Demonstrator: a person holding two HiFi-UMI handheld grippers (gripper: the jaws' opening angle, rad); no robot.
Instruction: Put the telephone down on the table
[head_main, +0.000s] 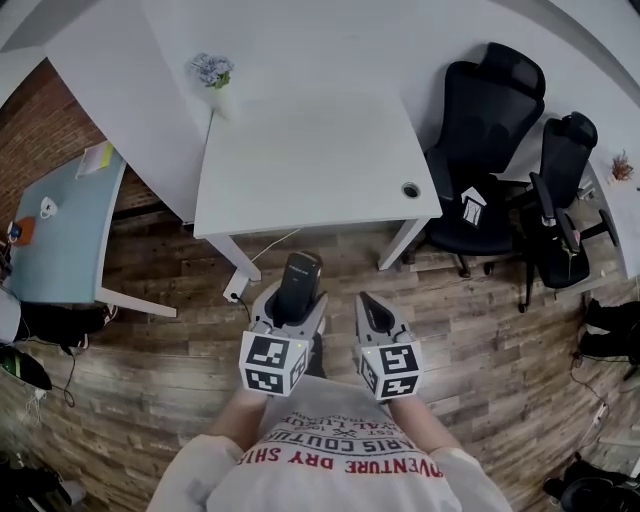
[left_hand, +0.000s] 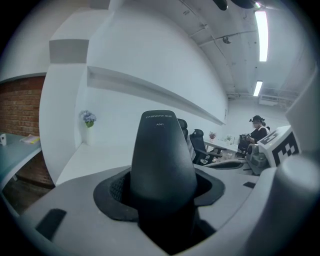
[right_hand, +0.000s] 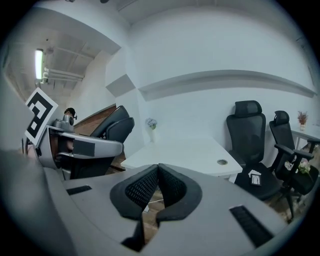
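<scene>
A black telephone handset (head_main: 299, 285) stands upright between the jaws of my left gripper (head_main: 290, 308), which is shut on it. In the left gripper view the telephone (left_hand: 162, 160) fills the middle, its narrow top pointing up, the pads (left_hand: 116, 190) pressed on its sides. My right gripper (head_main: 378, 318) hangs beside it, shut with nothing in it; its black pads (right_hand: 142, 189) meet in the right gripper view. Both grippers are held over the wooden floor, short of the near edge of the white table (head_main: 310, 160).
A small vase of flowers (head_main: 212, 72) stands at the table's far left corner, and a cable hole (head_main: 411, 189) is near its right corner. Two black office chairs (head_main: 490, 140) stand to the right. A light blue table (head_main: 60, 225) is at the left.
</scene>
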